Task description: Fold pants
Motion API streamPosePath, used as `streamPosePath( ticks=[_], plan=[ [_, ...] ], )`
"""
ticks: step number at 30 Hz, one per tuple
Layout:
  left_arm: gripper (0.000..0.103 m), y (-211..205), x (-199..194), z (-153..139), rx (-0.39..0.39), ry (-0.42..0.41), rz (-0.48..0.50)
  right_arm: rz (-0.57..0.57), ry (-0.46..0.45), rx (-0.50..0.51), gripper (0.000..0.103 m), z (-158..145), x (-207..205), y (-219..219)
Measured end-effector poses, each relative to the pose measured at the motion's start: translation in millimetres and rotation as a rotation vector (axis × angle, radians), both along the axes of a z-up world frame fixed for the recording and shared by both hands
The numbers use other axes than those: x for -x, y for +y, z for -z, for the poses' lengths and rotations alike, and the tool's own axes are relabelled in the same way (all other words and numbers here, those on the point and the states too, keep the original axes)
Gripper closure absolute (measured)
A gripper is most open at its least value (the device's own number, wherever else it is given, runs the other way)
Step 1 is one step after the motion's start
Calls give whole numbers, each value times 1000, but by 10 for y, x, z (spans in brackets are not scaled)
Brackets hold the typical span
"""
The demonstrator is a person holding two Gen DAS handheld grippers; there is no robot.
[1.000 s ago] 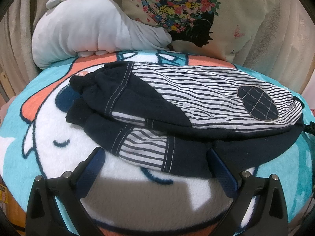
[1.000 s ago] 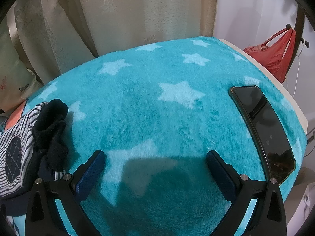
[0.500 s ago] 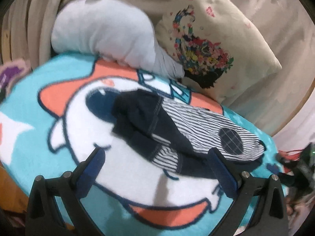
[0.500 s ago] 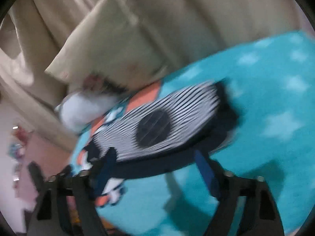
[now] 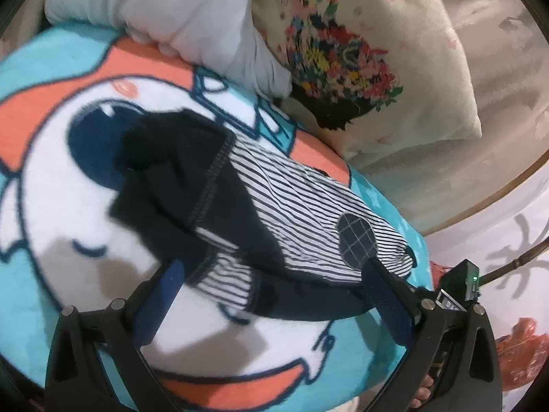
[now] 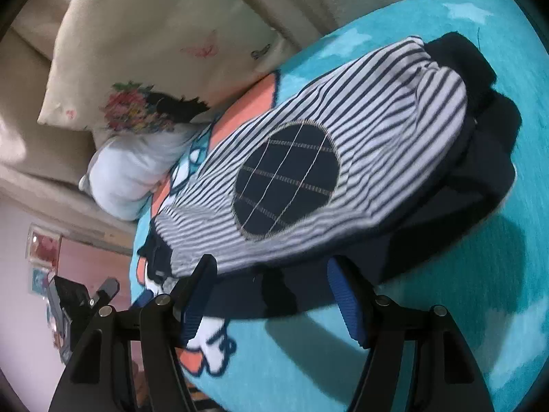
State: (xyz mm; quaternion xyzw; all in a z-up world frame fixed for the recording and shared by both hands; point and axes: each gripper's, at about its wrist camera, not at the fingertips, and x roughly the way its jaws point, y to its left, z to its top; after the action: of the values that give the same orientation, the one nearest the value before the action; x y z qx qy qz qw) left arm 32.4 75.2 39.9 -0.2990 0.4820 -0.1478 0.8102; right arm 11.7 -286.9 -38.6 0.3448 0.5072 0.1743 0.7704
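No brand, label or readable writing shows on anything in either view.

The pants, folded into a stack, lie on a blanket printed with a white and orange cartoon figure on teal; in the right wrist view the far part of the blanket is teal with pale stars. We note navy panels, white-and-navy stripes and a round navy patch with tan grid stitching. The same patch sits at the right end of the stack in the left view.

Left claw: spread wide, nothing between its blue pads. The pants' near edge lies between and just beyond the tips; contact we cannot tell.

Right claw: also open, somewhat narrower, holding nothing. It sits at the near navy edge of the pants, the patch straight ahead of it. Touching or not, we cannot tell.

Beyond the pants, a pale grey plush and a cream pillow with a flower print rest at the far side. At the right edge of the left view, a black device shows a small green light.
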Motion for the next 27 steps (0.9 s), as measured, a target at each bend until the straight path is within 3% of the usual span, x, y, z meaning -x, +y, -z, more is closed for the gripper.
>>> streamPosePath(
  ticks=[10, 16, 22, 27],
  plan=[
    [1, -78, -62, 214, 104, 39, 28, 64, -12, 27, 32, -15, -169, 10],
    [39, 52, -154, 343, 167, 63, 26, 72, -30, 30, 33, -27, -135, -37],
    [40, 232, -44, 302, 221, 31, 1, 66, -38, 35, 33, -24, -130, -59],
    [39, 58, -194, 407, 217, 86, 49, 80, -36, 25, 33, -25, -148, -83]
  ],
)
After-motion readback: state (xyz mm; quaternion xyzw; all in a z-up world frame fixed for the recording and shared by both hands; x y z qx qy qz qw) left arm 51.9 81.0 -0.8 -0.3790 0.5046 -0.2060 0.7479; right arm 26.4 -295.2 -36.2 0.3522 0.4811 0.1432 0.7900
